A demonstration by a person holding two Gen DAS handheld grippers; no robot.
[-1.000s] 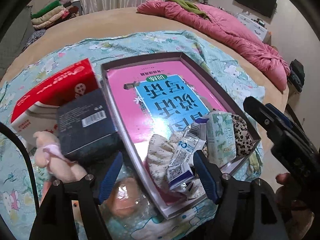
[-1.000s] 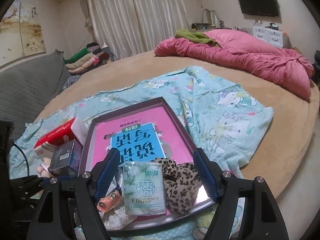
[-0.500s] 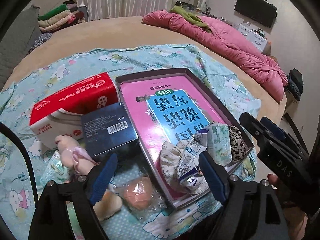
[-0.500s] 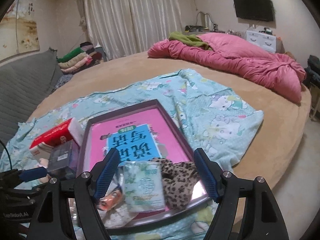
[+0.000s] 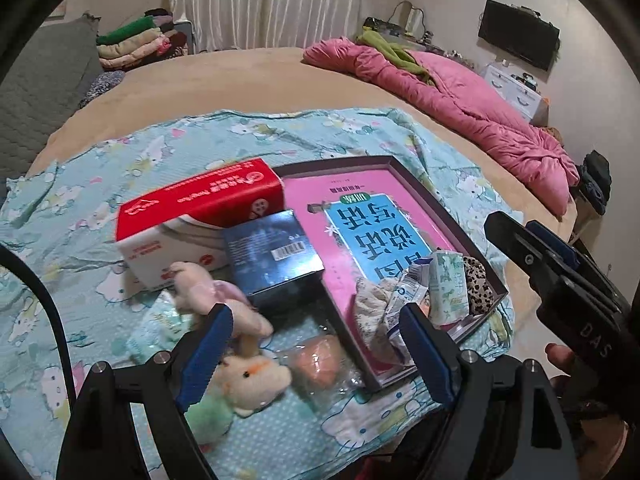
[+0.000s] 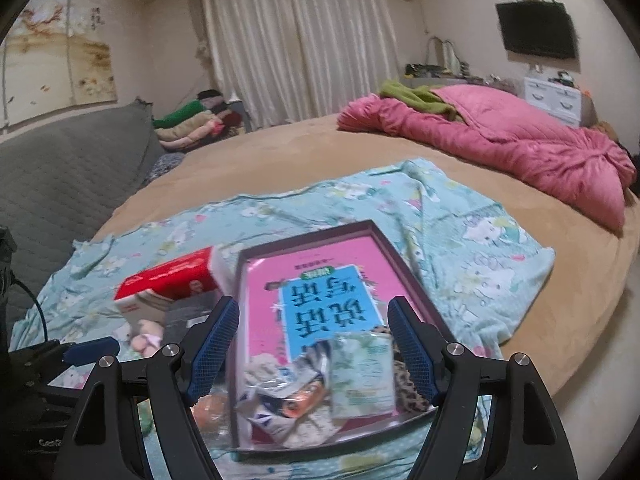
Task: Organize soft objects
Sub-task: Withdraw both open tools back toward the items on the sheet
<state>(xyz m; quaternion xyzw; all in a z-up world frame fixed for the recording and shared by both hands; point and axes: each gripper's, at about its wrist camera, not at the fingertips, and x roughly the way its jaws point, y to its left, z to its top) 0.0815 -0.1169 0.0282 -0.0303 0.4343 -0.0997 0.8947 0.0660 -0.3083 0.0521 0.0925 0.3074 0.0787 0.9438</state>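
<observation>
Left wrist view: left gripper (image 5: 316, 352) spread wide, nothing pinched, hanging above the near edge of the teal cartoon-print blanket (image 5: 80, 208). Directly below and between the blue pads: a cream plush toy with a green body (image 5: 244, 380), lying with its long axis slanting from lower left to upper right, touching a pale pink plush toy (image 5: 208, 292) just beyond it. Beside these, toward the right pad, a peach soft ball in a clear crinkly bag (image 5: 320, 364). All three outside the shallow dark-rimmed box with a pink printed floor (image 5: 436, 208), just off its near left corner. Likely next pick, and nearer this hand than the other. Red-and-white tissue carton (image 5: 192, 216) and dark blue glossy box (image 5: 276, 256) standing just behind the plush.

Right wrist view: right gripper (image 6: 312, 352) likewise spread, empty, poised over the box's near end. Already inside there: a green-white floral tissue packet (image 6: 362, 372), a leopard-print cloth (image 6: 404, 384) partly under it, a crumpled snack wrapper (image 6: 280, 400). Plush toys visible only partly, far to the left of this claw, by the other gripper's blue tip.
</observation>
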